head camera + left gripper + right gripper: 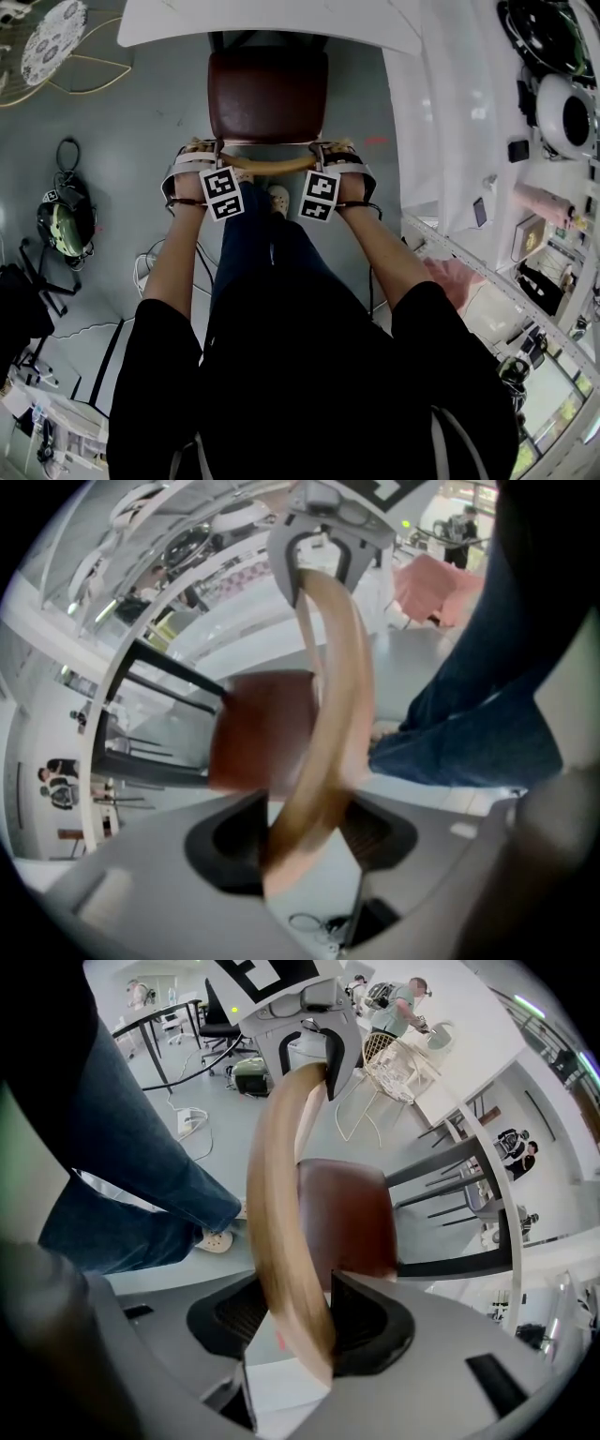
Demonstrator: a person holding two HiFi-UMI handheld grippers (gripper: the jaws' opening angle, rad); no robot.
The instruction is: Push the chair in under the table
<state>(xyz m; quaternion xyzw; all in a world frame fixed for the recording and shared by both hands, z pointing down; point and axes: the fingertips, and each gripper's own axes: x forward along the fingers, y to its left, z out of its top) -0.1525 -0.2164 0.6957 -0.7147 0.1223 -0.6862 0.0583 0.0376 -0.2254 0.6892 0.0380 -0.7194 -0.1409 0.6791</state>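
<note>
Both the left gripper [309, 832] and right gripper [286, 1321] clamp the red-brown-seated chair's [267, 94] curved pale wooden backrest [272, 165].

Where I work: an open lab-style office. Grey floor [141, 122] with loose cables [66, 150] at left; white tables [281, 23] at top and right; devices [562, 112] crowding the right edge; people at desks [405, 1002], top of the right gripper view.

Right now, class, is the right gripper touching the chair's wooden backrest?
Touching. The right gripper view shows the wooden backrest clamped between the fingers of the right gripper, with both pads pressing on it.
</note>
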